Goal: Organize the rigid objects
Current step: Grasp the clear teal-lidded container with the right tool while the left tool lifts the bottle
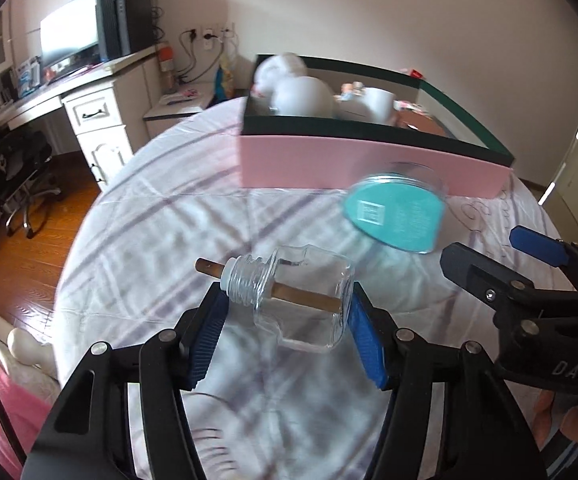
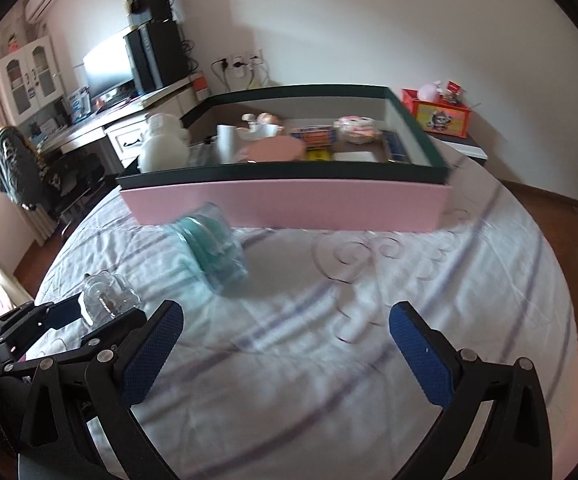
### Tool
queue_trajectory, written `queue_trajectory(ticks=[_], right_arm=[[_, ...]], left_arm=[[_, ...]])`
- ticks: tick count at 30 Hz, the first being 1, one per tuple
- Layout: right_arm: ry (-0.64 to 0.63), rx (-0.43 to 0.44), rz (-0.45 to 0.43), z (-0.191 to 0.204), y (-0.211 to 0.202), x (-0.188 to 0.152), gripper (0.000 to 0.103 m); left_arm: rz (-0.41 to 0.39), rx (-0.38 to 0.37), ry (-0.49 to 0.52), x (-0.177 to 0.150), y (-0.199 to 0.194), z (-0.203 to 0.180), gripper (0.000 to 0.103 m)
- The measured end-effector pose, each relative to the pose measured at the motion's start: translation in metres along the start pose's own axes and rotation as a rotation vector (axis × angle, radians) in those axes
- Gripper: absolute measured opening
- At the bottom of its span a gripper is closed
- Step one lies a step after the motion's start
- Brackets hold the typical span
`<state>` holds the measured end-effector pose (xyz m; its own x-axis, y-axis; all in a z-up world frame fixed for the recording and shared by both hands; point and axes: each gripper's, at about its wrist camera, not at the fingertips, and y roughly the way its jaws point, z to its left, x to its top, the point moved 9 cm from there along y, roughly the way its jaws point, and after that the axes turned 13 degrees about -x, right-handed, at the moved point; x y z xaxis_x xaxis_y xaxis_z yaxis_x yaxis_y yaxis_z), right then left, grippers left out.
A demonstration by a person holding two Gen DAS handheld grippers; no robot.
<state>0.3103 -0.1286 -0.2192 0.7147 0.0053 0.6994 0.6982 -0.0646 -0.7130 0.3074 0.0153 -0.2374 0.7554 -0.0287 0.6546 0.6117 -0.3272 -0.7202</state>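
- Bedroom setting: a bed (image 1: 161, 216) with a white checked sheet carries all task items.
- Left gripper (image 1: 287, 312): jaws clamp a clear glass bottle (image 1: 301, 300) lengthwise, neck to base, likely for lifting.
- Right gripper (image 2: 285, 340): jaws spread wide, nothing between them.
- Teal-lidded container (image 2: 213, 252) lies tilted just before the pink box (image 2: 289, 204), the probable destination.
- Motion blur obscures the container's contents.

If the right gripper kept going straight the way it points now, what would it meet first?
Probably just the bedsheet. The right gripper stands open and angled down at bare fabric. The teal-lidded clear container lies ahead but left of that line, and the pink box sits farther back. Depth is uncertain in this view.
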Motion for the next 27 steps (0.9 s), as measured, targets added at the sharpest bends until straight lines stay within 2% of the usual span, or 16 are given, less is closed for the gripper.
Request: queue_trajectory(ticks=[5, 8, 11, 13, 15, 18, 23, 27], right_arm=[[-0.065, 0.038, 0.010, 0.040, 0.016, 0.012, 0.103], [-0.076, 0.048, 0.027, 0.049, 0.028, 0.017, 0.103], [-0.062, 0.077, 0.051, 0.051, 0.035, 0.019, 0.087], [-0.065, 0.092, 0.066, 0.051, 0.039, 0.018, 0.062], [-0.071, 0.117, 0.088, 0.054, 0.044, 0.015, 0.052], [-0.095, 0.146, 0.074, 0.058, 0.038, 0.012, 0.040], [-0.110, 0.169, 0.038, 0.058, 0.021, 0.005, 0.038], [-0.071, 0.169, 0.003, 0.042, -0.001, -0.005, 0.037]], left_arm=[[-0.005, 0.030, -0.028, 0.003, -0.004, 0.028, 0.061], [-0.007, 0.032, -0.032, 0.007, -0.002, 0.033, 0.061], [0.000, 0.034, -0.028, 0.010, 0.004, 0.033, 0.061], [0.003, 0.030, -0.024, 0.011, 0.006, 0.031, 0.061], [0.004, 0.025, -0.020, 0.012, 0.008, 0.028, 0.061], [0.000, 0.019, -0.006, 0.012, 0.007, 0.020, 0.061], [-0.023, 0.001, 0.017, 0.011, -0.001, 0.001, 0.060], [-0.049, -0.017, 0.043, 0.010, -0.014, -0.021, 0.060]])
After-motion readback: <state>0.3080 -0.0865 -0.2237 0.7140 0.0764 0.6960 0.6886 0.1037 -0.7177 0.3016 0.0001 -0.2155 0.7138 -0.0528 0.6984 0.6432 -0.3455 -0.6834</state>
